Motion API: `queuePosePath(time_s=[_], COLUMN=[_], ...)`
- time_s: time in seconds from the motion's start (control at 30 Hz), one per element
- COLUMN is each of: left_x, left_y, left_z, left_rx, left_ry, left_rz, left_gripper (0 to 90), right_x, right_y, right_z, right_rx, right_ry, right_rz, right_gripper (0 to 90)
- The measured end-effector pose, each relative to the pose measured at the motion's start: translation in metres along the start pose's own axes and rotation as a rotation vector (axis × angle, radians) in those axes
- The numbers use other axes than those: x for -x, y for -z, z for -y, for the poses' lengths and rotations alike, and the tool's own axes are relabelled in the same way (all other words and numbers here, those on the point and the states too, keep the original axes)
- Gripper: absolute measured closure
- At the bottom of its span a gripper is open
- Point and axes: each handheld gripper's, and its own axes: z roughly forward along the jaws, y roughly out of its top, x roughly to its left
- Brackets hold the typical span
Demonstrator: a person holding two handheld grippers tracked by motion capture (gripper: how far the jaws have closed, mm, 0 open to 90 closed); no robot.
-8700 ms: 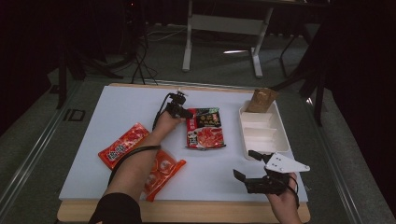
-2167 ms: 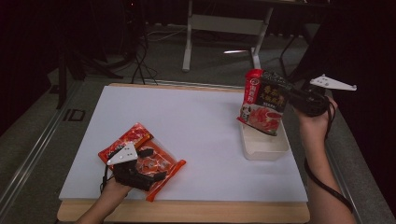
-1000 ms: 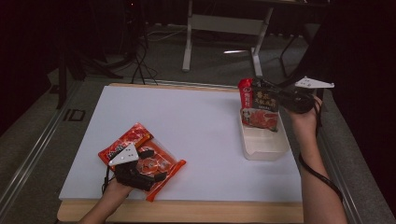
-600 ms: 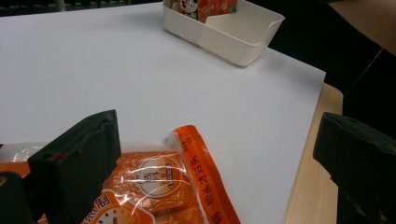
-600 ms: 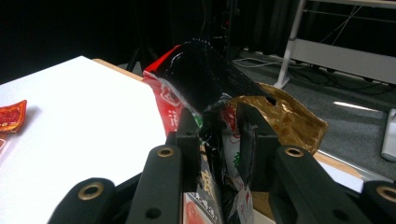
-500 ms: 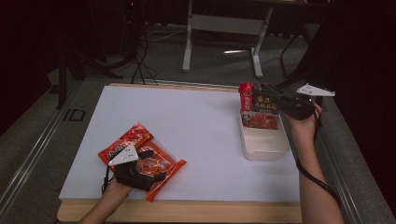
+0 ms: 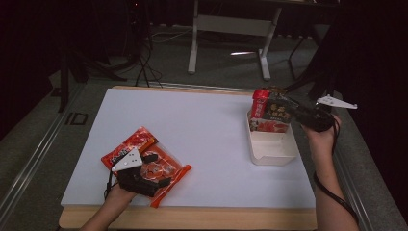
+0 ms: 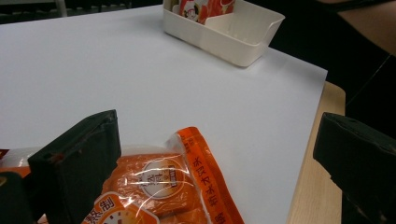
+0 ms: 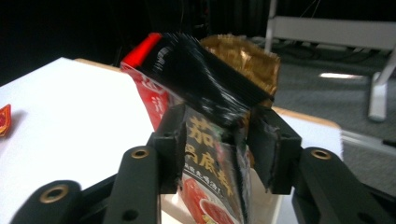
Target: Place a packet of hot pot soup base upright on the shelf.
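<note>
White worktop (image 7: 202, 130): right hand-held gripper (image 7: 291, 109) clamped on red sauce pouch (image 7: 270, 115) over white tray (image 7: 269, 151); left hand-held gripper (image 7: 156, 169) spread wide w/ orange packet (image 7: 166, 171) btwn jaws.

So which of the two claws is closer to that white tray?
The right. The right claw holds a dark sauce packet upright in the far end of the white tray; the left claw sits across the table over the orange packets.

Orange packet (image 7: 163, 174), cream tray (image 7: 269, 154)
</note>
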Motion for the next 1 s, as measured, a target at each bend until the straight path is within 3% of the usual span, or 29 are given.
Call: queuePosePath(time_s=[0.13,0.27,0.47,0.6,0.67,0.8,1.0], left_x=[-0.001,-0.002,-0.003,-0.002,0.001,0.001,0.000], left_y=[0.000,0.001,0.004,0.005,0.004,0.004,0.009], left_z=[0.000,0.000,0.000,-0.001,-0.003,-0.004,-0.006], left_rx=[-0.005,0.008,0.020,0.005,-0.026,-0.044,-0.048], left_ry=[-0.007,0.013,0.026,0.036,0.016,0.021,0.048], left_rz=[-0.004,0.003,-0.009,0.001,-0.015,-0.024,-0.042], left_gripper=[1.0,1.1,2.8,2.5,1.9,1.9,2.0], right_x=[-0.006,-0.022,-0.042,-0.060,-0.069,-0.085,-0.105], right_y=[0.013,0.027,0.046,0.047,0.046,0.043,0.037], right_z=[-0.008,-0.017,-0.025,-0.022,-0.017,-0.010,0.004], right_rx=[0.041,0.052,0.109,0.087,0.079,0.053,0.060], right_ry=[0.010,0.064,0.084,0.087,0.091,0.066,0.028], right_rz=[-0.012,0.004,0.002,-0.035,-0.050,-0.086,-0.125], right_gripper=[47.0,43.9,39.5,36.9,34.2,25.2,13.3])
